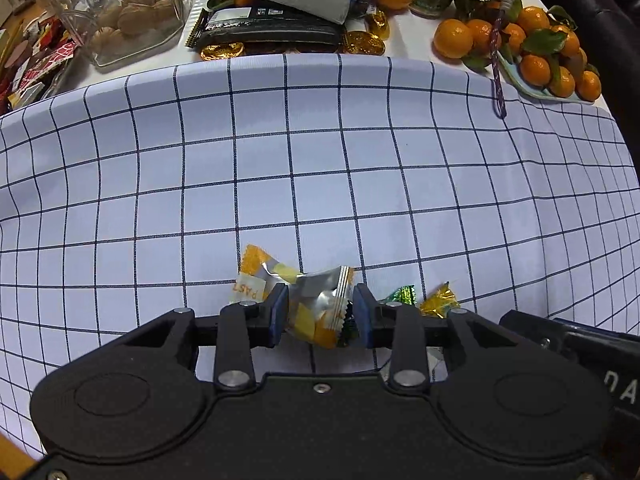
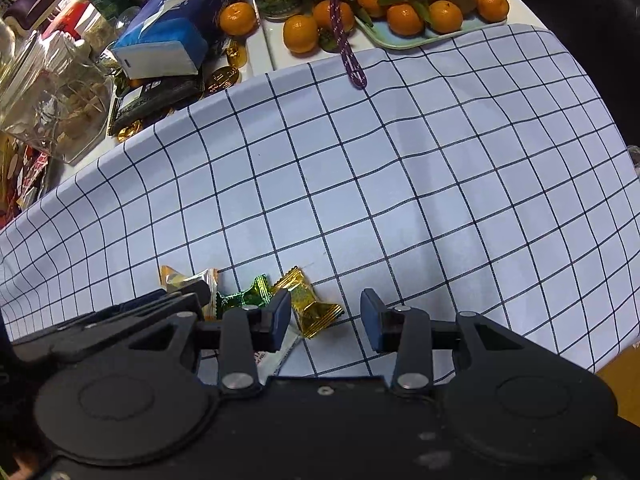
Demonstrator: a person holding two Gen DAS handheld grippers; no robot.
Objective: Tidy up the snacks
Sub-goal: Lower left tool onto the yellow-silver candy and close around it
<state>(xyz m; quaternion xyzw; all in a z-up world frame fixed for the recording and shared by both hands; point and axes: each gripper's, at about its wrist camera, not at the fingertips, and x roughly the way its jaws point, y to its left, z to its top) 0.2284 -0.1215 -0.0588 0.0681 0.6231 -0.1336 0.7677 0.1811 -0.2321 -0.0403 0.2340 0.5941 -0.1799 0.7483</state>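
Left tool (image 1: 321, 312) pinching a silver-and-orange crinkled snack packet (image 1: 320, 304) low in centre frame, over the checked cloth (image 1: 320, 160). Right tool (image 2: 326, 320) spread, empty; gold candy wrapper (image 2: 312, 306) just beside its left pad, green candy (image 2: 244, 296) further left. Mandarins (image 2: 404, 0) at upper right.
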